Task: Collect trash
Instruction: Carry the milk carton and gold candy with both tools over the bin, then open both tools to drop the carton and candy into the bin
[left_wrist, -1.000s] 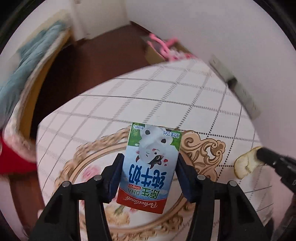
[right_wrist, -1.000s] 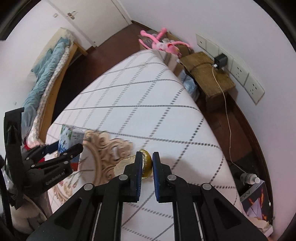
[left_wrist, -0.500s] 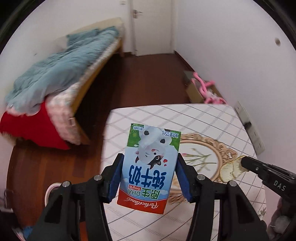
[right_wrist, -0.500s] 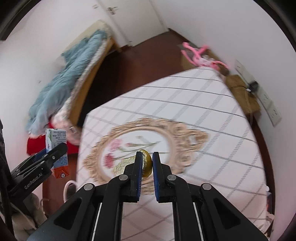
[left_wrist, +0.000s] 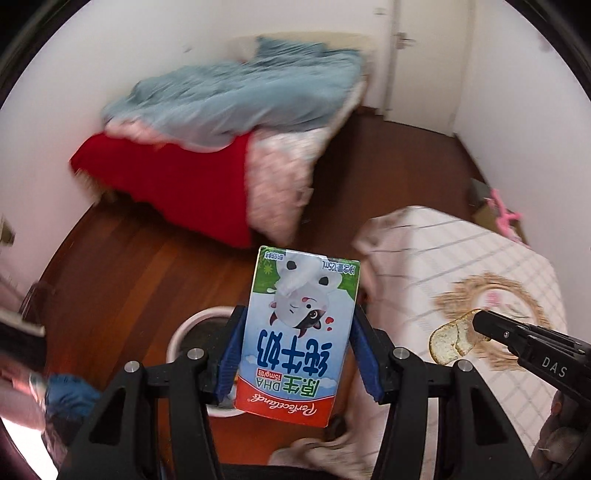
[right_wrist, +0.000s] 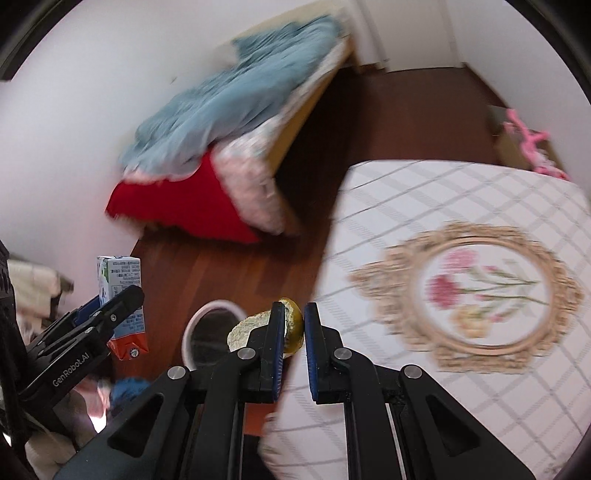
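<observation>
Left hand-held gripper (left_wrist: 295, 354) clamped on the milk carton (left_wrist: 295, 332), right hand-held gripper (right_wrist: 293, 332) pinched shut on the fruit peel (right_wrist: 258, 328). Both swung off the patterned counter (right_wrist: 461, 206) since a second ago, now out over the wooden floor (left_wrist: 147, 273). Hanging above the white-rimmed bin (right_wrist: 199, 321); probably carried there for dropping, nothing let go yet.
</observation>
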